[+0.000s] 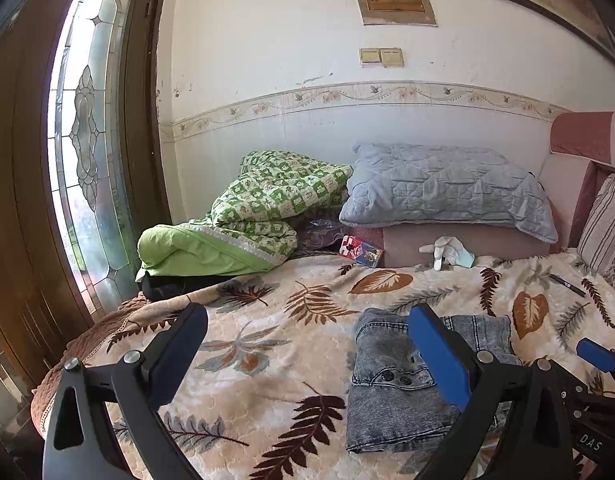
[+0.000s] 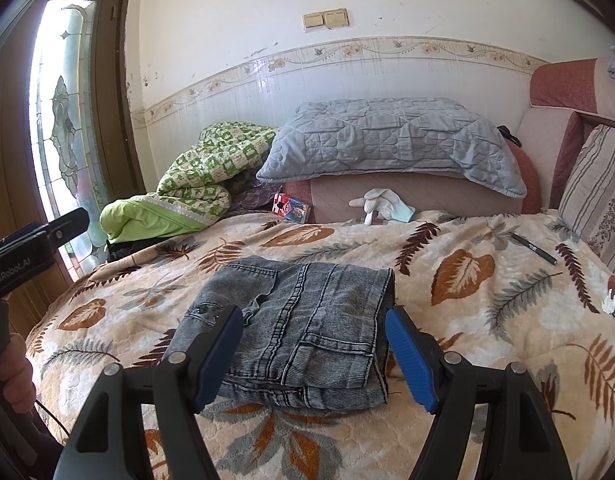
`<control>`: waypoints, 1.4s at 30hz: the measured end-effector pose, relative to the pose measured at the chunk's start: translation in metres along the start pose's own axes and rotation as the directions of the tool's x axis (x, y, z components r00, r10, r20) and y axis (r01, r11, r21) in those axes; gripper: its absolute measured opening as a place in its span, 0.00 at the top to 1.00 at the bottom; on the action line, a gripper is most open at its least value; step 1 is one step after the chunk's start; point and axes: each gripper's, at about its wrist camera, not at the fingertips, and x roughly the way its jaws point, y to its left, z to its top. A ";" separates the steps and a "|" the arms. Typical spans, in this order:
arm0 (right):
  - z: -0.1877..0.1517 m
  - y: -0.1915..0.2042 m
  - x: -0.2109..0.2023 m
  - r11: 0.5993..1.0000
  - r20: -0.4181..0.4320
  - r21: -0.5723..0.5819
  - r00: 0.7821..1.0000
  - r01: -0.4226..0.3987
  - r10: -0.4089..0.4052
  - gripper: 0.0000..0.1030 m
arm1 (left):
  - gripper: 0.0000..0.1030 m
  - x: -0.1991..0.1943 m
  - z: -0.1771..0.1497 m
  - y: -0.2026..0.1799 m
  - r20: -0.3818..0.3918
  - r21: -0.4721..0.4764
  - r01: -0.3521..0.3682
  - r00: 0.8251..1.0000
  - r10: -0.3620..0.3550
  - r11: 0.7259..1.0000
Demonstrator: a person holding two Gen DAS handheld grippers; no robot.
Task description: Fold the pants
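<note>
Right wrist view is showing the pants lying folded on the bed between the open, empty right tongs; left tongs are gaping beside them. Smoothing gently would be finishing neatly.

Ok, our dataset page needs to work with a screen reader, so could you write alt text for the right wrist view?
Folded grey denim pants lie on a leaf-patterned blanket on a bed, just beyond the open right gripper, whose blue-padded fingers touch nothing. Behind are a grey quilted pillow, a green checked quilt, white gloves and a black pen.
</note>
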 end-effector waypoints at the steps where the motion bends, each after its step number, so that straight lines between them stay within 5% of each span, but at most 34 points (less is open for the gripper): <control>1: 0.000 0.000 0.000 1.000 0.000 -0.001 1.000 0.000 0.000 0.26 | 0.02 -0.001 0.000 0.000 0.002 0.000 0.003 1.000 -0.003 1.000; 42: -0.002 0.003 0.005 1.000 -0.010 -0.011 1.000 -0.009 0.008 0.26 | 0.02 -0.006 0.001 -0.001 -0.002 -0.015 0.056 0.998 -0.056 0.998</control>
